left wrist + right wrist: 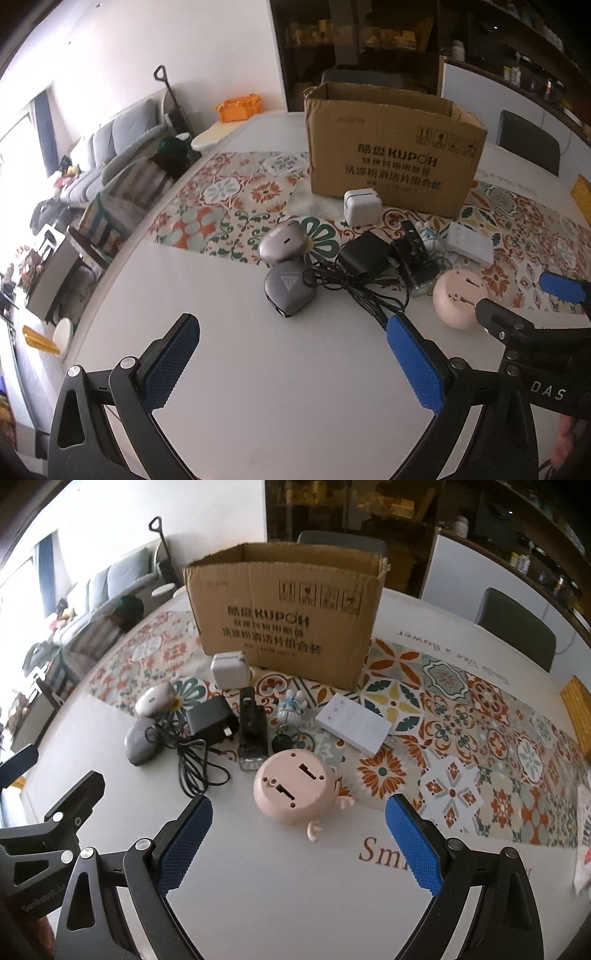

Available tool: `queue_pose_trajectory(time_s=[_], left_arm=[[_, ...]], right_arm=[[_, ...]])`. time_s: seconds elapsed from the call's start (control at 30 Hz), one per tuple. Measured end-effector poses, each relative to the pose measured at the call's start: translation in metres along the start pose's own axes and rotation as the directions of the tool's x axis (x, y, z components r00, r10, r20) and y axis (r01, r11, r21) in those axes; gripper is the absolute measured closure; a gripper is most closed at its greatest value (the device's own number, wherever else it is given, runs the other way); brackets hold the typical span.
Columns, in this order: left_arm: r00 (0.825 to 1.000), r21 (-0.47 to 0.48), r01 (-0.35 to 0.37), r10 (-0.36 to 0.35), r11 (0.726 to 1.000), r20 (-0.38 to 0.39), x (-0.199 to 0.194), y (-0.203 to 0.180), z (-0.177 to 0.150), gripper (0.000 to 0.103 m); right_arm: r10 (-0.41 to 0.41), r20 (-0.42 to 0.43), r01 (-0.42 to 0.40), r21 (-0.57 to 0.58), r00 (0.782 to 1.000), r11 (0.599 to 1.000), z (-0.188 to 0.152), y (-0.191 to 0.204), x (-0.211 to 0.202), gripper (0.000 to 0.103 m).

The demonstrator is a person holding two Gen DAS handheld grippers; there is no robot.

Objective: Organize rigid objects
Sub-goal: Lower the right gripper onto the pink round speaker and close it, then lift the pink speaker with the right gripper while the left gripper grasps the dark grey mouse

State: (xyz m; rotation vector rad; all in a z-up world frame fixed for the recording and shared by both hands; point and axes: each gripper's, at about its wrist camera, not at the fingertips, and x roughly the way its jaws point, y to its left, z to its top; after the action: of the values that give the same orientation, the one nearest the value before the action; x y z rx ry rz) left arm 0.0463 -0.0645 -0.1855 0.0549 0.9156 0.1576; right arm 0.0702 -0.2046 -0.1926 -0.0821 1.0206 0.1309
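An open cardboard box point(391, 147) point(288, 609) stands on the table's patterned runner. In front of it lie a white cube charger point(360, 206) point(229, 669), two grey mice point(290, 290) point(140, 744), a black power adapter point(360, 251) point(210, 716) with tangled cable, a black clip device point(251, 720), a small rabbit figurine point(291, 707), a white flat box point(471, 242) point(354, 725) and a pink round toy point(458, 299) point(295, 788). My left gripper point(291, 354) is open and empty, short of the mice. My right gripper point(299, 834) is open and empty, just in front of the pink toy.
The white table point(258, 369) curves away at the left, with a sofa point(118, 140) and clutter beyond its edge. Dark chairs point(517, 627) stand behind the table. A yellow wooden object point(578, 712) lies at the right edge.
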Motion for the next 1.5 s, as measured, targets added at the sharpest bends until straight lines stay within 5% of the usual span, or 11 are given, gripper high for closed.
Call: queue_pose_trajectory(time_s=[0.77, 1.2, 1.5], left_arm=[[0.991, -0.024, -0.066, 0.062, 0.998, -0.119, 0.061, -0.016, 0.0, 0.0], [0.99, -0.003, -0.068, 0.067, 0.998, -0.123, 0.075, -0.015, -0.001, 0.0], [0.995, 0.024, -0.026, 0.028, 0.999, -0.098, 0.075, -0.008, 0.0, 0.0]], right_arm=[[0.101, -0.115, -0.111, -0.089, 0.988, 0.99, 0.017, 0.001, 0.086, 0.009], [0.099, -0.123, -0.109, -0.07, 0.987, 0.992, 0.012, 0.005, 0.105, 0.027], [0.094, -0.107, -0.098, -0.037, 0.99, 0.995, 0.006, 0.006, 0.1, 0.029]])
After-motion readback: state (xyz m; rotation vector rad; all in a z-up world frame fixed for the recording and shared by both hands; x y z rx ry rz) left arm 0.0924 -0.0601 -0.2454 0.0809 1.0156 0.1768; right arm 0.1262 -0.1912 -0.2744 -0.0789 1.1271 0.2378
